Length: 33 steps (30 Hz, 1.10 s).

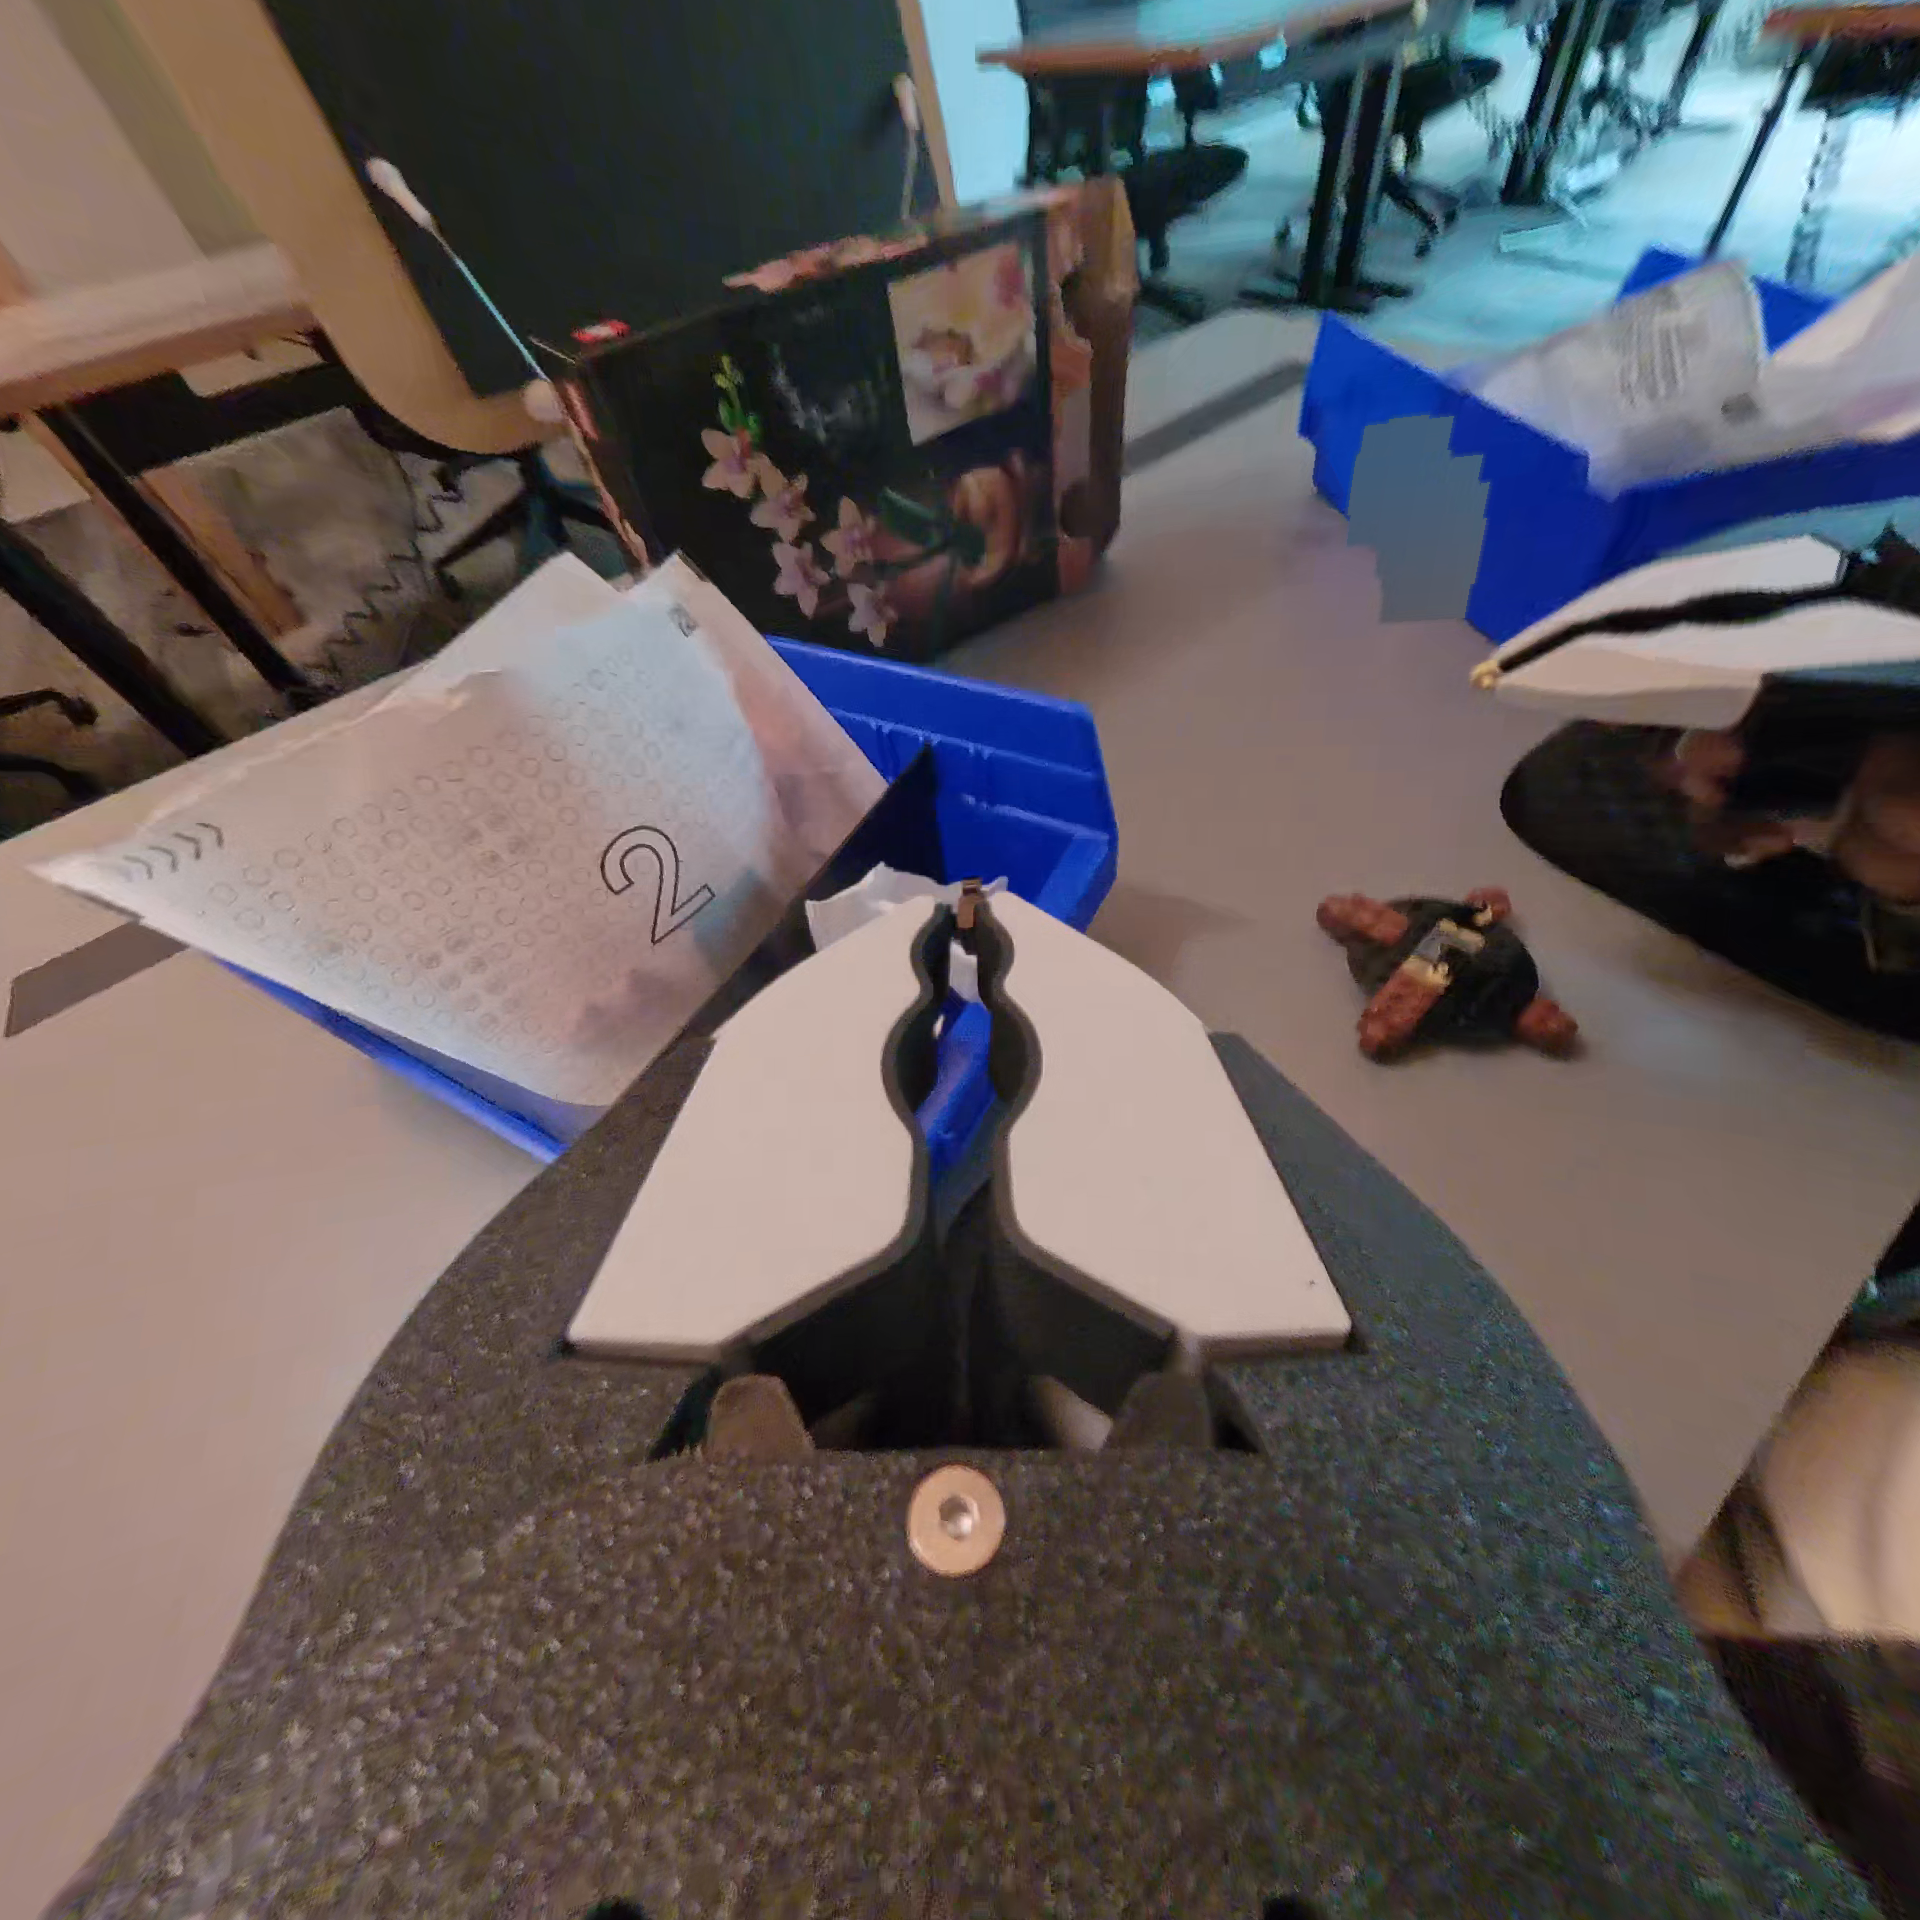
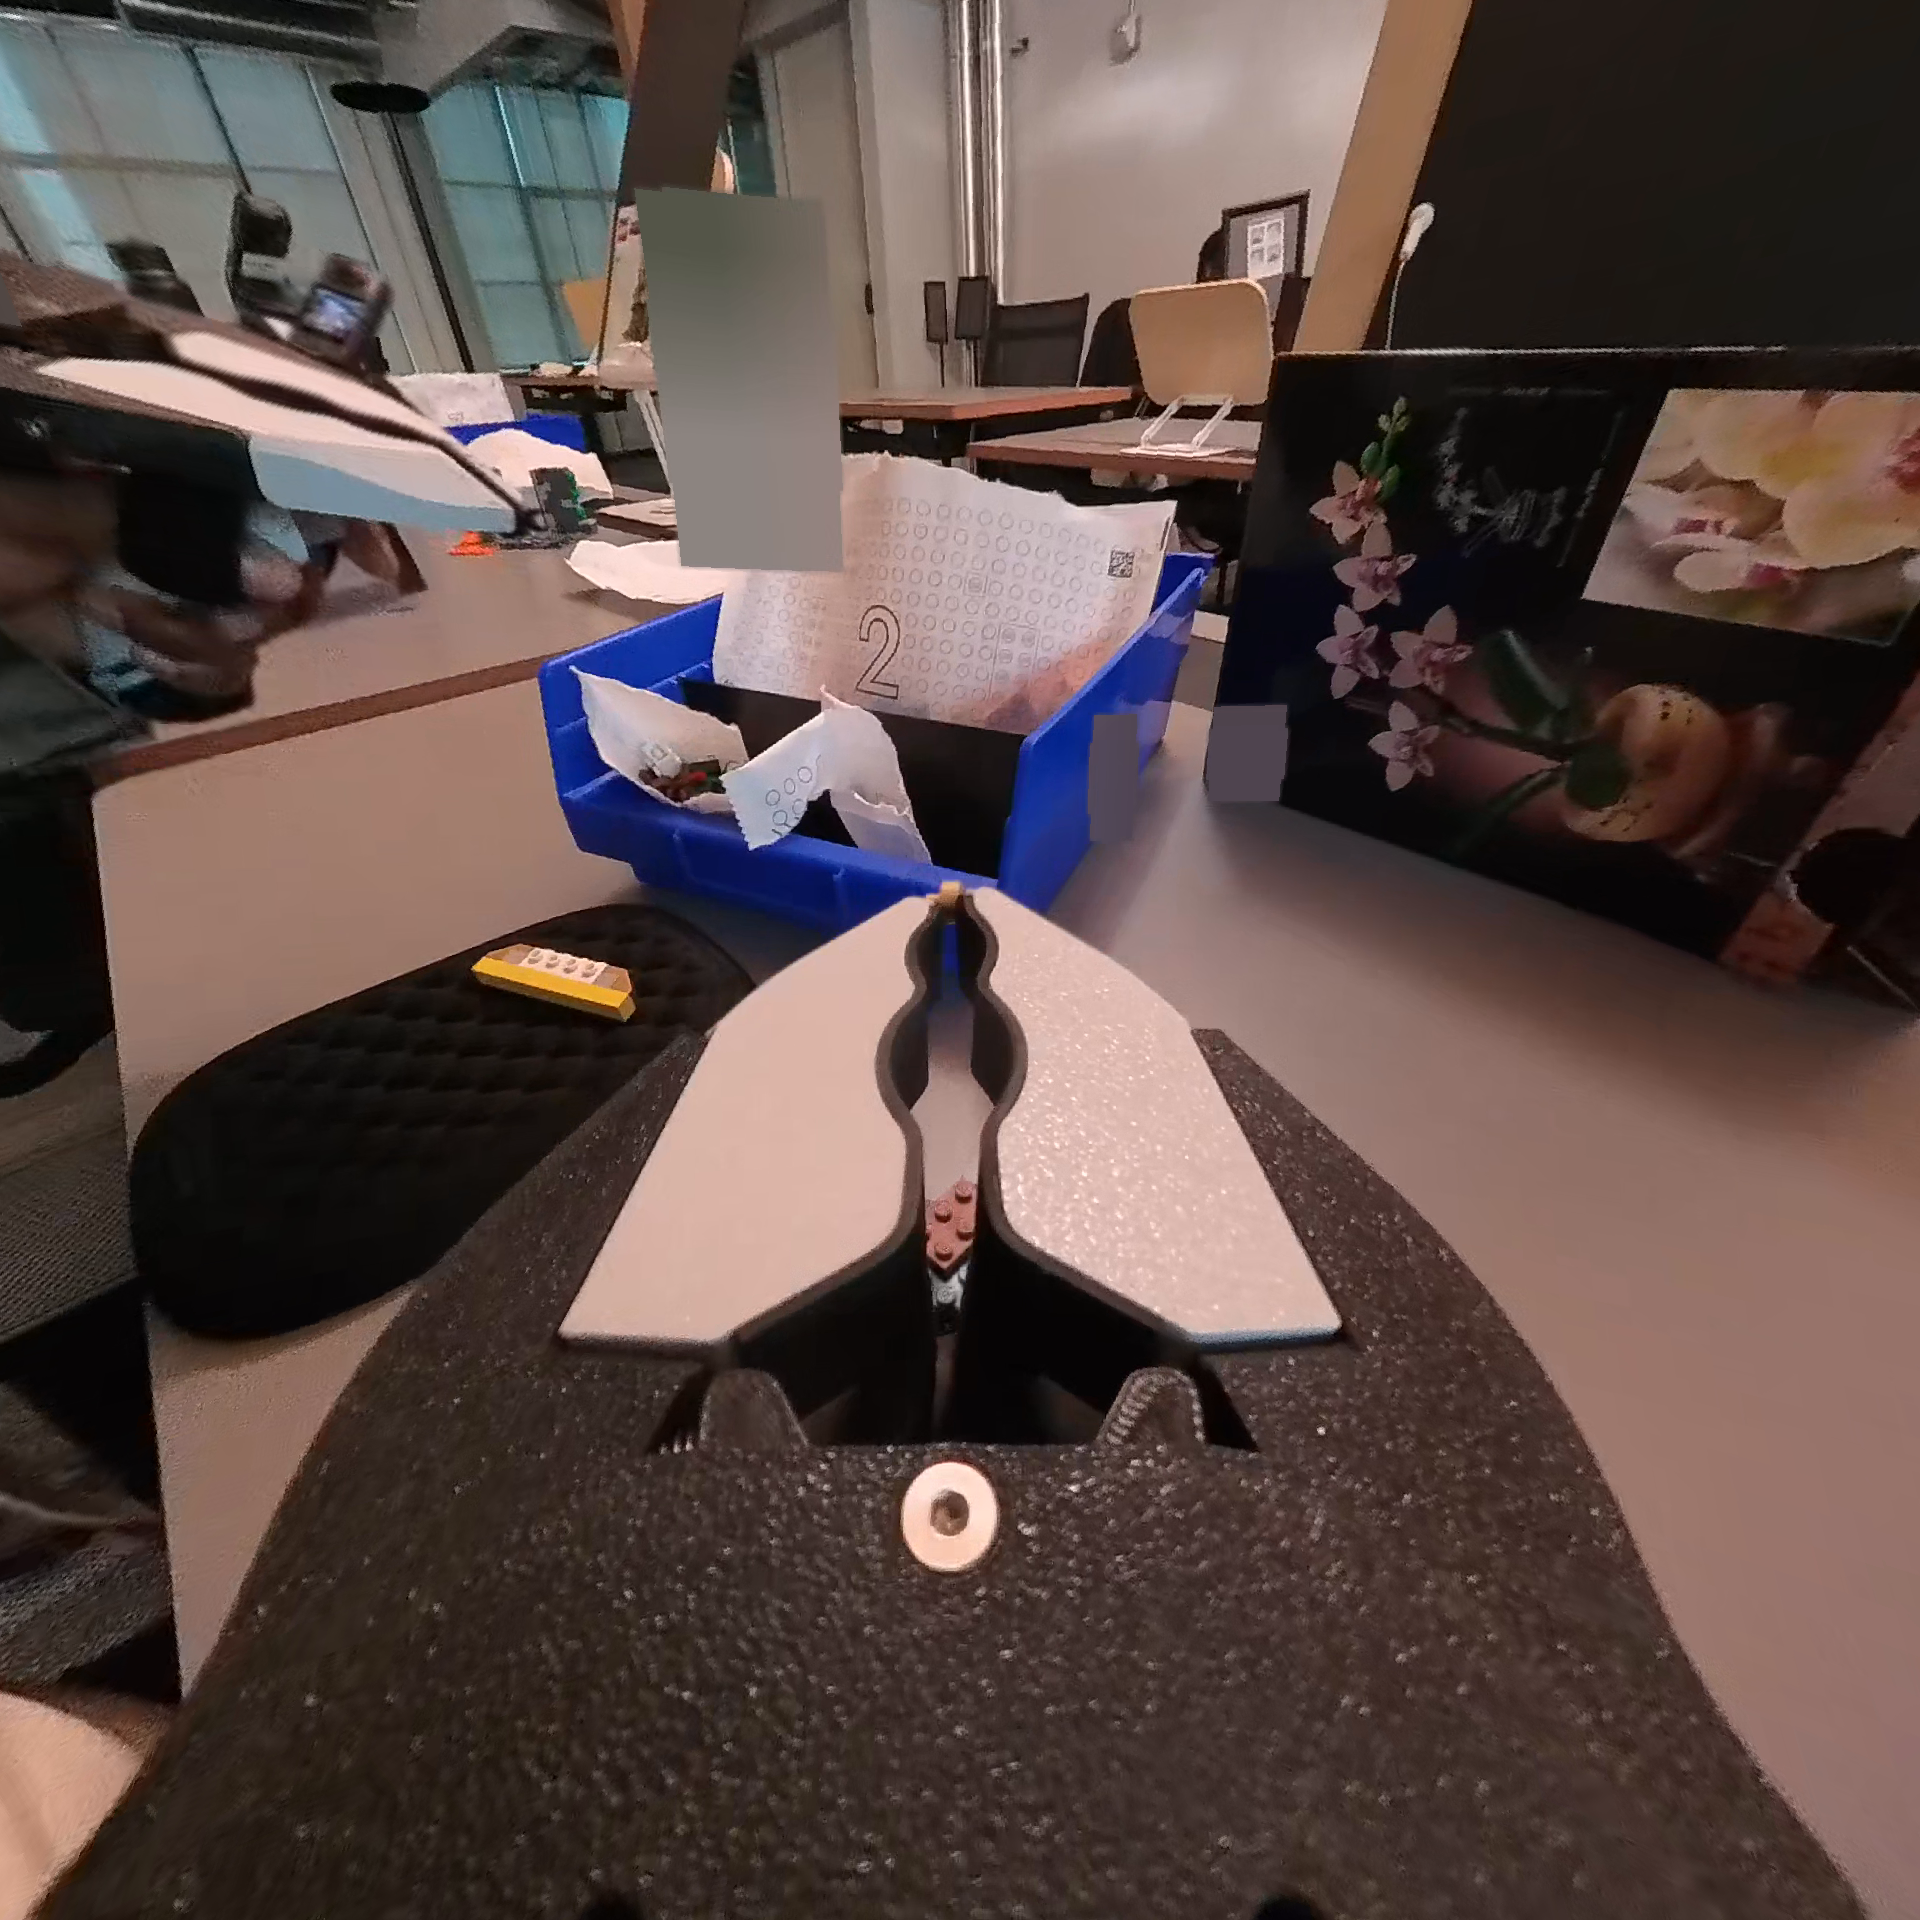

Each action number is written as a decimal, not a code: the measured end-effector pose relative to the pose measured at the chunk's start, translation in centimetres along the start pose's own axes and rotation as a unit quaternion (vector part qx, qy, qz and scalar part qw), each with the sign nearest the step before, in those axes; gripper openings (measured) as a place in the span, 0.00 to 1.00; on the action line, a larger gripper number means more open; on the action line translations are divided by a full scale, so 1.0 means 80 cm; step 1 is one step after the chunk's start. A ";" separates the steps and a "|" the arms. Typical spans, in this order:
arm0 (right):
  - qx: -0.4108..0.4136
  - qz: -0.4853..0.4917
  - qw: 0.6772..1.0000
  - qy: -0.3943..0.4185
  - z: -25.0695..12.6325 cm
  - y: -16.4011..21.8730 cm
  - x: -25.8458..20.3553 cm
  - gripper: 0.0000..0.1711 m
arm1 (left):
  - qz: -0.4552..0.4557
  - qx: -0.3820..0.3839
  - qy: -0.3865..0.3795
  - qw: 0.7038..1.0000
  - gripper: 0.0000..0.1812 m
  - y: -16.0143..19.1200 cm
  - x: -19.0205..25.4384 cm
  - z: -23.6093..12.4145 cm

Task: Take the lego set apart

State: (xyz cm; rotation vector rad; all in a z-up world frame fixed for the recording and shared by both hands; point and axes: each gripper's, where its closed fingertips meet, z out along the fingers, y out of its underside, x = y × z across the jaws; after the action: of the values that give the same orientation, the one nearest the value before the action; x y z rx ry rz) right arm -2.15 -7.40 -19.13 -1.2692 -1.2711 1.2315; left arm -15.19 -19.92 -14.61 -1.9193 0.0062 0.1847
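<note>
A black lego assembly with brown ends lies on the grey table. A brown studded part of it shows below my right fingers. My left gripper is shut on a small dark lego piece and hovers over a blue bin. It also shows at the upper left in the right wrist view. My right gripper is shut on a small tan lego piece, held above the table in front of the bin. It also shows at the right in the left wrist view. A yellow lego piece lies on a black mat.
The bin holds torn white paper bags and a few loose pieces. A dark box with orchid pictures stands right of the bin. A second blue bin with bags stands farther back. The black mat also shows in the left wrist view. My right fingertips sit around 20 cm from my left ones.
</note>
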 end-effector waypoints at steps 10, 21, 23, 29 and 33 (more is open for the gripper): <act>0.006 0.000 1.000 0.000 -0.003 -0.003 0.002 0.01 | 0.130 -0.228 0.189 0.946 0.02 0.020 0.015 0.099; 0.018 0.008 1.000 0.000 -0.014 -0.004 0.010 0.01 | 0.163 -0.387 0.154 0.894 0.03 0.054 -0.021 0.137; 0.020 0.007 1.000 -0.001 -0.016 -0.004 0.010 0.01 | 0.160 -0.395 0.155 0.891 0.04 0.059 -0.022 0.136; 0.020 0.004 1.000 -0.004 -0.016 -0.004 0.007 0.01 | 0.154 -0.389 0.160 0.894 0.06 0.058 -0.019 0.135; 0.020 0.004 1.000 -0.011 -0.015 -0.005 0.003 0.01 | 0.159 -0.389 0.157 0.894 0.08 0.059 -0.020 0.135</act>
State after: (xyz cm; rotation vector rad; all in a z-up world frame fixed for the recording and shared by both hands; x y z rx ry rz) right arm -1.00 -7.13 -18.67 -1.2365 -1.2511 1.2737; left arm -18.57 -11.62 -22.42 -2.7272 0.5407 0.0955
